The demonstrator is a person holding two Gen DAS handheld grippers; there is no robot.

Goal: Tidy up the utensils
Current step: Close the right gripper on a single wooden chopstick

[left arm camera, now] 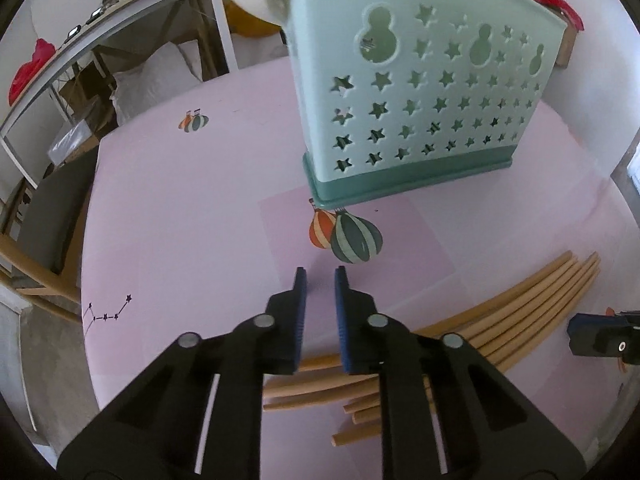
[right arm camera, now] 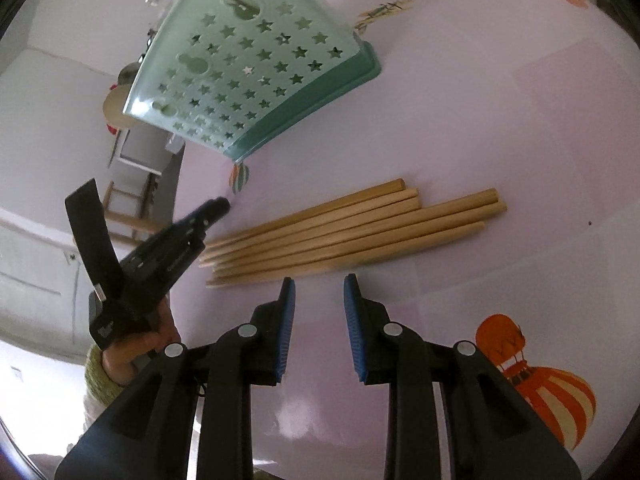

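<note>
Six slim, round wooden chopsticks (right arm camera: 352, 232) lie bundled on the pink tablecloth (right arm camera: 520, 120), near the mint star-punched plastic holder (right arm camera: 248, 76); light, stiff, likely to roll, best pinched mid-length; left gripper (left arm camera: 321, 280) narrowly parted, empty; right gripper (right arm camera: 319, 284) open, empty.

Chopsticks (left arm camera: 520, 304) partly hidden beneath left gripper (left arm camera: 320, 280) arms; count uncertain. Utensil holder (left arm camera: 420, 92) top cut by upper frame edge, contents unreadable. Right gripper (left arm camera: 600, 332) clipped at right edge, jaws unseen there.
</note>
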